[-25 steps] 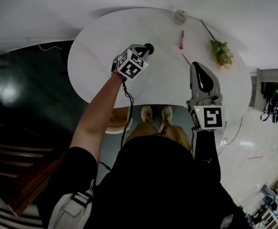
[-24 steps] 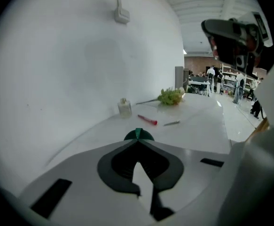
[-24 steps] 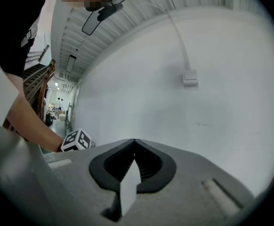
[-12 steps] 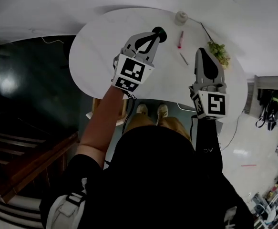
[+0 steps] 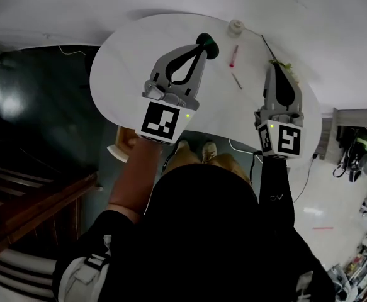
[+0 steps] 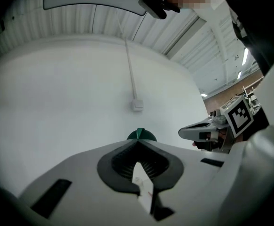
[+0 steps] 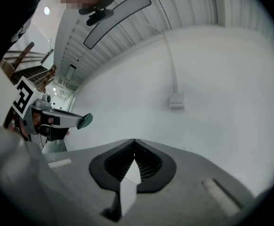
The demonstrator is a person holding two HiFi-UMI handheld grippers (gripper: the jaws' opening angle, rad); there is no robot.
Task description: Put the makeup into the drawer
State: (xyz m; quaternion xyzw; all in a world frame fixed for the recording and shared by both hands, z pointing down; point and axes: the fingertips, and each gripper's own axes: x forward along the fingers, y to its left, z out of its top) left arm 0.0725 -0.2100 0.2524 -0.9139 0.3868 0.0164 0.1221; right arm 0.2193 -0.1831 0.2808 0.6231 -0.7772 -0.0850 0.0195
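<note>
The left claw (image 5: 199,50) pinches the green makeup piece (image 5: 209,45) at its very tips above the tabletop (image 5: 126,74), the right claw (image 7: 134,144) closed and empty, so a jolt could slip it loose.

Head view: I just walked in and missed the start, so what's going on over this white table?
A person holds a gripper in each hand above the white table. The left gripper is shut on a small dark green round item; the right gripper is shut and empty. A pink stick and a small white jar sit on the table.
</note>
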